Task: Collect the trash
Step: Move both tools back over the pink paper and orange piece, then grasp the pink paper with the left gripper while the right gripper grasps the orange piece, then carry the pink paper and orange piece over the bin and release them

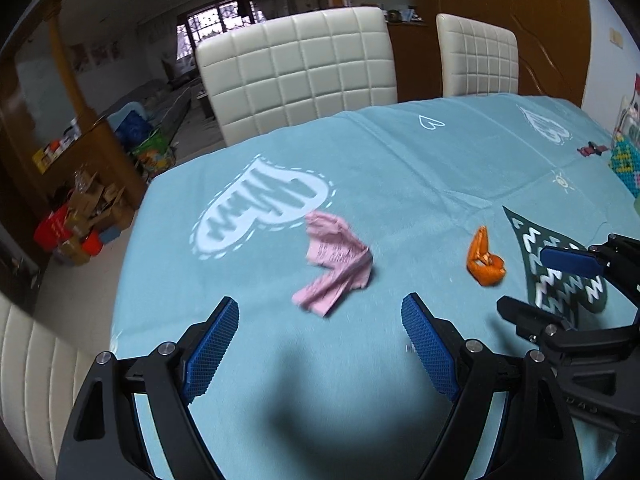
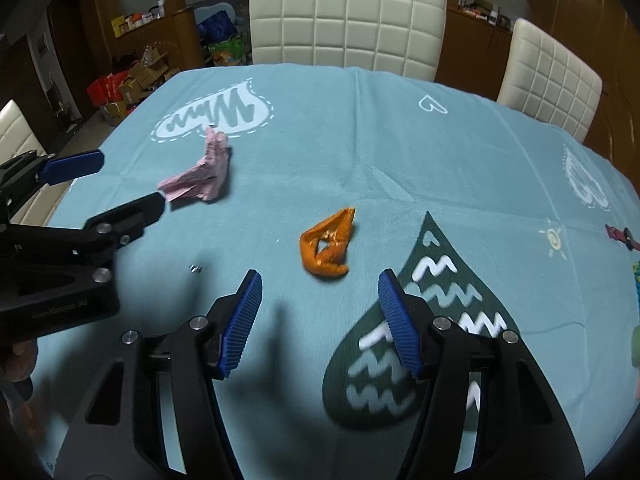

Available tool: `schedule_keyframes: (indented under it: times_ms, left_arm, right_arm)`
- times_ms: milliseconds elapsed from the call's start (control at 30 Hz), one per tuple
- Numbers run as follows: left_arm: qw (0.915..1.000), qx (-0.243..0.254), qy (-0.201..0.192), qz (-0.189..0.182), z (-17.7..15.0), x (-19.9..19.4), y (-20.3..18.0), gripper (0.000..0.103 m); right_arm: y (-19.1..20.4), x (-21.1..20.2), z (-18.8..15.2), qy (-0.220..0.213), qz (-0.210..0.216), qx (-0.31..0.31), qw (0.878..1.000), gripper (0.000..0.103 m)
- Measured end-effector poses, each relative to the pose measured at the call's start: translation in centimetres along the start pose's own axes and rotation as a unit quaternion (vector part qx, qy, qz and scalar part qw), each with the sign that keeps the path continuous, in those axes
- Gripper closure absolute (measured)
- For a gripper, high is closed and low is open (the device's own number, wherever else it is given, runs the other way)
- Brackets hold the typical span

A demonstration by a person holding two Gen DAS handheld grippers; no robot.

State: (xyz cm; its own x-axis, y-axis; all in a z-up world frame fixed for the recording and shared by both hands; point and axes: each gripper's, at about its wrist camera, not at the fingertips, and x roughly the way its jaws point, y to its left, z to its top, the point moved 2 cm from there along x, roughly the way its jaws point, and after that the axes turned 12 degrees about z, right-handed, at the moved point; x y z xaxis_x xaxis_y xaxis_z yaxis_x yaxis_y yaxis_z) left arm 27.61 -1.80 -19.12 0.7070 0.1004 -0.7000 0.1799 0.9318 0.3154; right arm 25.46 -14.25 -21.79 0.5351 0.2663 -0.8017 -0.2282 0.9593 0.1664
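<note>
A crumpled pink paper [image 1: 336,256] lies on the light blue tablecloth [image 1: 400,168], just ahead of my left gripper [image 1: 320,306]. That gripper is open, with nothing between its blue pads. An orange peel [image 2: 328,244] lies a little beyond my right gripper [image 2: 320,280], which is also open and holds nothing. In the left wrist view the orange peel [image 1: 484,260] sits right of the paper, with the right gripper [image 1: 540,284] beside it at the right edge. The right wrist view shows the pink paper [image 2: 208,172] at the left, and the left gripper [image 2: 120,184] close to it.
Two white quilted chairs [image 2: 348,16] [image 2: 552,76] stand at the table's far side. A dark green drop-shaped print [image 2: 420,320] marks the cloth. A tiny metal bit [image 2: 195,268] lies near the right gripper. Colourful items [image 1: 624,160] sit at the right edge; boxes [image 1: 80,216] clutter the floor.
</note>
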Motion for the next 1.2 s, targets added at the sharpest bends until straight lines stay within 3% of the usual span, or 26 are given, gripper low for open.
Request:
schedule_keyframes:
  times_ms: [200,300,367,500,567,633,900,1200]
  left_arm:
    - [0.9999,0.006,0.008,0.004,1.1,2.9,-0.6,0.022]
    - [0.9999,0.003,0.014,0.0,1.2,3.9,-0.6,0.025]
    - [0.9997,0.004,0.021,-0.009,1.2,4.4,-0.7,0.036]
    - [0.9981,0.004,0.05,-0.035,0.7,5.3,-1.0,0.077]
    - [0.9984,0.006,0.045,-0.033,0.3,4.9,-1.0,0.08]
    - [0.9985,0.008,0.043,-0.032,0.1,4.5,-1.0,0.095]
    - [0.9994,0.0,0.027,-0.023,-0.9,1.1,0.4,0.097]
    - [0.9994,-0.033,0.008,0.01,-3.1,-4.8,4.5,0.097]
  right_arm:
    - [-0.5,2.0,0.9,0.003,0.007,-0.008,1.0,0.041]
    - [-0.7,2.8,1.2,0.011,0.016,-0.003,1.0,0.052]
    - [-0.9,3.3,1.2,0.019,0.023,0.004,1.0,0.063]
    - [-0.7,3.3,1.2,0.016,0.024,-0.003,1.0,0.072]
    - [-0.6,3.1,1.1,0.015,0.026,-0.002,1.0,0.074]
    - [-0.3,2.7,1.0,0.013,0.026,-0.004,1.0,0.075]
    - [1.5,-0.1,0.4,0.002,0.03,-0.018,0.999,0.076]
    - [6.8,-3.9,0.1,-0.013,0.06,-0.065,0.996,0.076]
